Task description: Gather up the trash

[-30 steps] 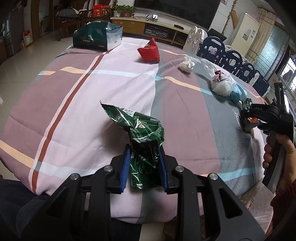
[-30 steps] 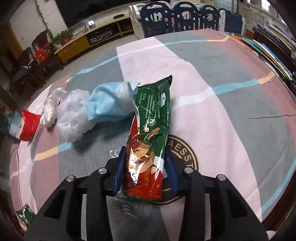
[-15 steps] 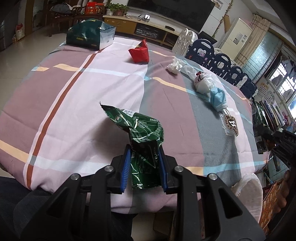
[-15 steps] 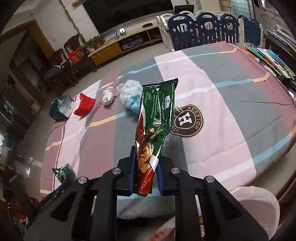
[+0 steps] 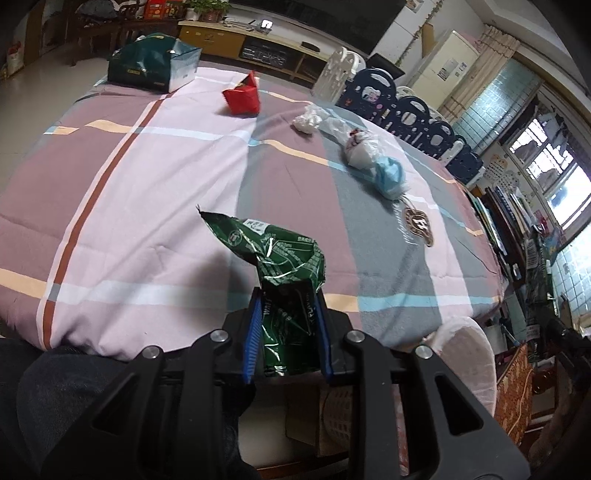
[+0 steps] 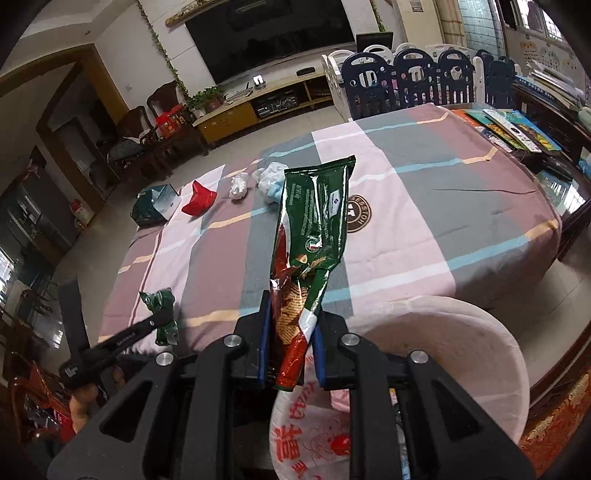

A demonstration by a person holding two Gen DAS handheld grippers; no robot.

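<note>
Now: right tool (image 6: 290,347), clamped on long green-and-red foil biscuit wrapper (image 6: 314,236), lifted off bench (image 6: 424,206) to white-lined bin (image 6: 461,343). Left tool (image 5: 286,339) grips crumpled green foil packet (image 5: 280,266). Both await dropping.

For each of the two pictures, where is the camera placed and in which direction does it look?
Left wrist: sits on the left hand-held gripper, looks down and forward over the checked tablecloth; its pads clamp a crumpled green wrapper; a dark trouser leg shows.
Right wrist: sits on the right hand-held gripper, above a white bin, facing the table and television; its pads clamp a long biscuit wrapper; the person's other hand shows.
Shared: red packet, white bin, green wrapper.
</note>
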